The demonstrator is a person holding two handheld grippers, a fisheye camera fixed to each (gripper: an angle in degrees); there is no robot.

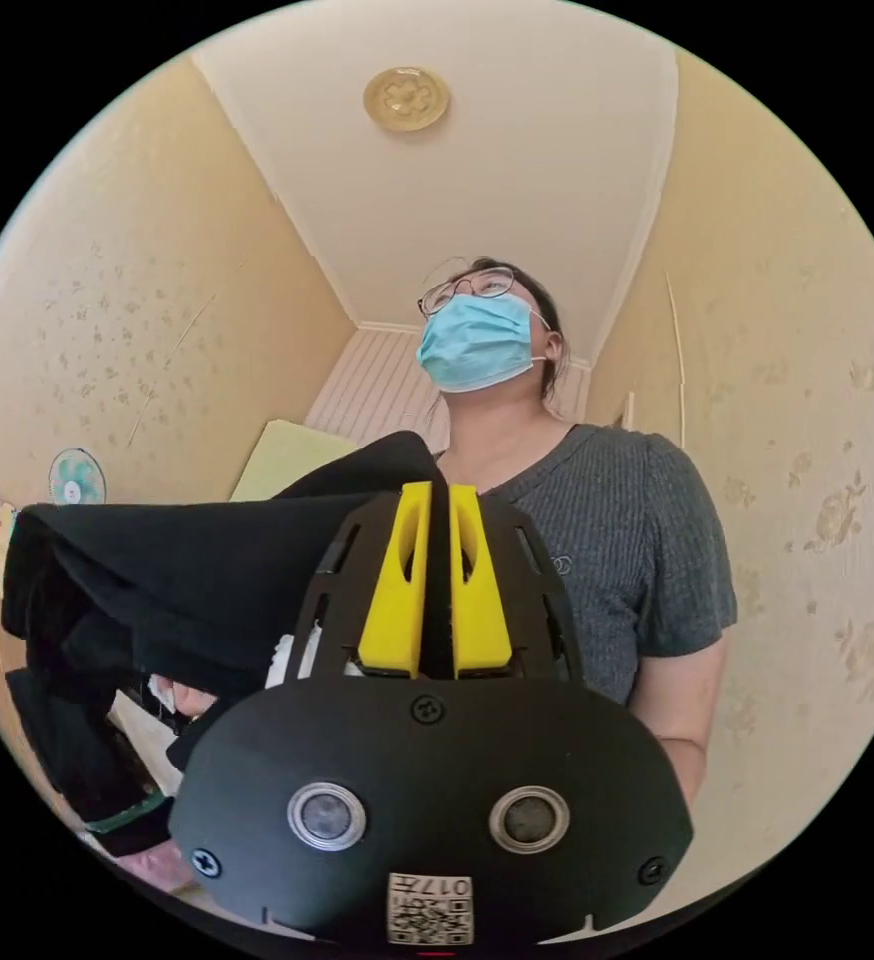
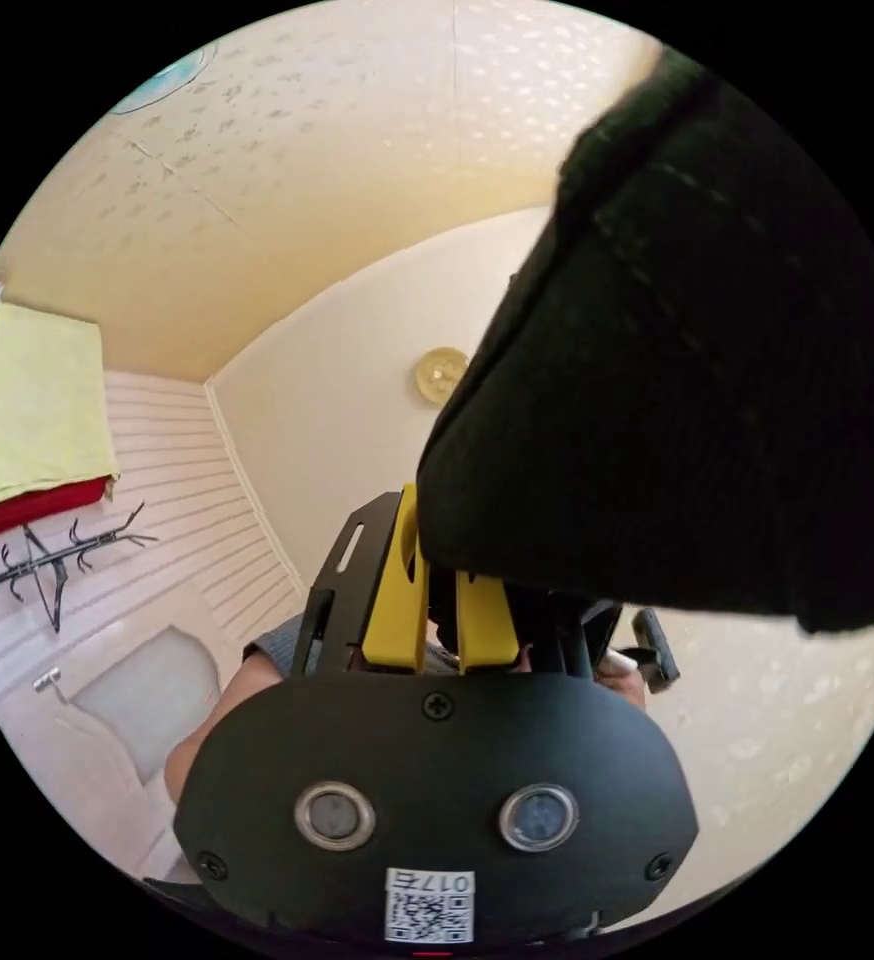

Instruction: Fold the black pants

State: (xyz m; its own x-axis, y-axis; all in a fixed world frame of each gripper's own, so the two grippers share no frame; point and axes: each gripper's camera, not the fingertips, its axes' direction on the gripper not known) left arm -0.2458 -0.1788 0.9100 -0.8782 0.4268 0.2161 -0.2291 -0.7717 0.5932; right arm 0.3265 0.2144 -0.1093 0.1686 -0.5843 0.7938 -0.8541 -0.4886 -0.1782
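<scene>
- The left gripper (image 1: 438, 495) is nearest in the left gripper view. Its two yellow jaws are pressed almost together, with a thin strip of the black pants (image 1: 187, 570) squeezed between them.
- In the right gripper view, the right gripper (image 2: 437, 530) also has its yellow jaws close together. The black pants (image 2: 687, 420) hang over the tips, so it looks like a pinch on the cloth, but the tips are hidden and the hold cannot be seen for sure.
- The pants are up in the air, held between the two tools. No table or bed can be seen under them, so nothing carries them but the grippers.
- The pants look soft, thick and dark. In the left gripper view they are bunched in floppy layers that droop down at one side. In the right gripper view a wide flap with a rounded, stitched edge spreads out.
- The folding seems to be early or in the middle. The cloth is lifted and gathered, but no flat, neat fold can be seen. It must be laid down and smoothed.
- Behind the pants stands the person (image 1: 597, 540) in a grey top.
- Farthest away are the pale ceiling and its round light (image 1: 406, 98).
</scene>
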